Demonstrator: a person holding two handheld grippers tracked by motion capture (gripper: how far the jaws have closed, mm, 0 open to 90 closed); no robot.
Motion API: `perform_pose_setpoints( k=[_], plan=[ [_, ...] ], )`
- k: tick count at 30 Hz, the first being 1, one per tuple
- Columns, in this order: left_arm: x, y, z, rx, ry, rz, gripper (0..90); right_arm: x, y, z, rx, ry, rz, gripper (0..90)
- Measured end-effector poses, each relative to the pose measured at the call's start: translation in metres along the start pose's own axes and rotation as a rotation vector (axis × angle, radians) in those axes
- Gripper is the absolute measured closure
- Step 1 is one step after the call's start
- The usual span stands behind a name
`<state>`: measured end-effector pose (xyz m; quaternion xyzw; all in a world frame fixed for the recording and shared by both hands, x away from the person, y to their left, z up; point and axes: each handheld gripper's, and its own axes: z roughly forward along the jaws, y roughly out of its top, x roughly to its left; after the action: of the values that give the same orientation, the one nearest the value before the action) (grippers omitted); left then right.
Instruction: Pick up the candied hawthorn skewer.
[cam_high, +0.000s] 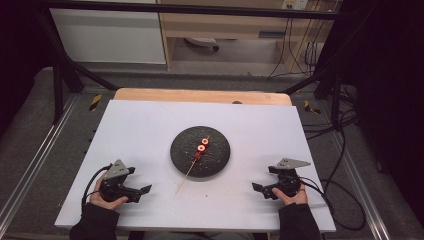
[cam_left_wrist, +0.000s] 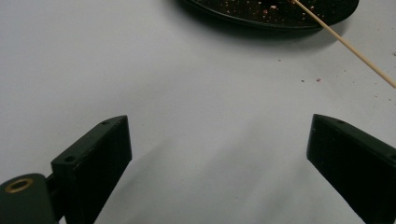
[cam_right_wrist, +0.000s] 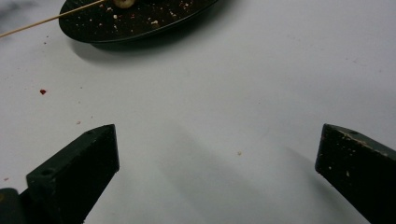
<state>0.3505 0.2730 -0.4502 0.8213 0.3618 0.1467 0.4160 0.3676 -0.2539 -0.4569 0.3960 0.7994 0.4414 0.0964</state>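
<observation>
My left gripper (cam_high: 145, 190) fingers wide open and empty, right gripper (cam_high: 256, 188) likewise, skewer (cam_high: 196, 158) on black plate (cam_high: 182, 157) between, white surface (cam_high: 140, 130)

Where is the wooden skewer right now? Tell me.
In the high view, the wooden skewer lies across the black plate mid-table, its bare end overhanging the near rim between both grippers.
</observation>
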Motion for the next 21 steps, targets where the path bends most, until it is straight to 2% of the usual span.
perform_pose_setpoints(
  k=[8,21],
  plan=[
    [-0.001,0.002,0.000,0.000,0.001,0.000,6.1,0.000,0.000,-0.001,0.000,-0.002,-0.005,0.5],
    [-0.011,0.010,0.005,0.005,-0.005,0.010,5.7,0.001,0.000,-0.001,-0.001,-0.001,-0.006,0.5]
  ],
)
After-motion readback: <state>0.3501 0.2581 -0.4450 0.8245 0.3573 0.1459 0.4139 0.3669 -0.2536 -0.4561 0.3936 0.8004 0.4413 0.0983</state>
